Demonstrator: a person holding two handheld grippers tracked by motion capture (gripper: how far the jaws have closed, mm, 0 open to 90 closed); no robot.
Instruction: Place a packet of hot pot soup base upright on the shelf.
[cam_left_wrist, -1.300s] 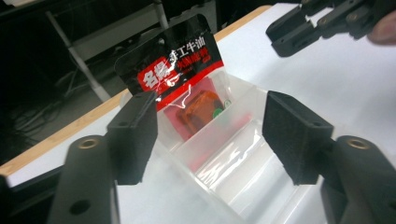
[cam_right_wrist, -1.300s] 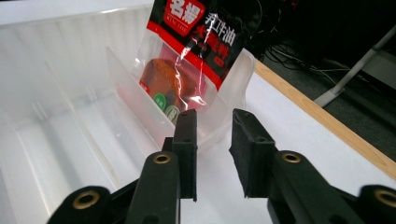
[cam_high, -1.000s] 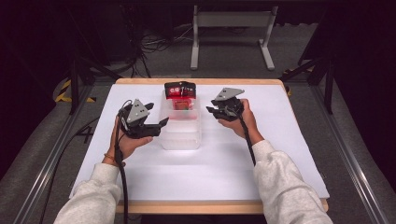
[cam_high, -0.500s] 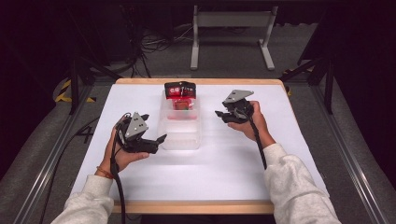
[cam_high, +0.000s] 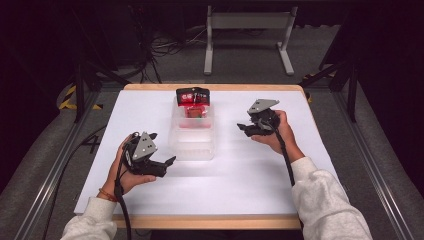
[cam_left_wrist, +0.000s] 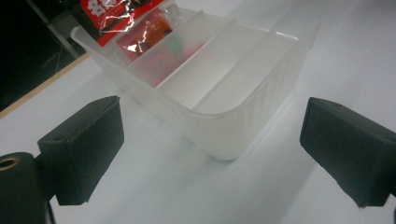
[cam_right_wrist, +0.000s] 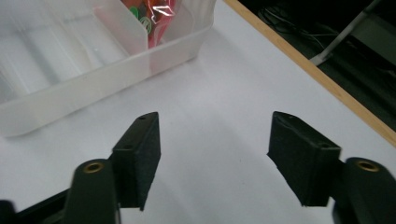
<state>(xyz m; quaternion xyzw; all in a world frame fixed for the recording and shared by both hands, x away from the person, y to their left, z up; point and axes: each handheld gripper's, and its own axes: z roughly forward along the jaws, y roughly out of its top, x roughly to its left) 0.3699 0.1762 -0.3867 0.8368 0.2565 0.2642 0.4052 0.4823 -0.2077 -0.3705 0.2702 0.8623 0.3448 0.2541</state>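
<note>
So we reckon the packing's basically done: red snack packets (cam_high: 193, 102) sit in the clear plastic divided bin's (cam_high: 192, 145) far compartment, and both our left gripper (cam_high: 161, 165) and right gripper (cam_high: 245, 127) have just been opening, jaws apart with nothing between them.

The divided bin (cam_left_wrist: 224, 116) looks like frosted, translucent plastic with a smooth wall, the snack packet (cam_left_wrist: 140, 32) in it is glossy crinkled film — and the table (cam_high: 250, 175) is matt white, wood-edged.
</note>
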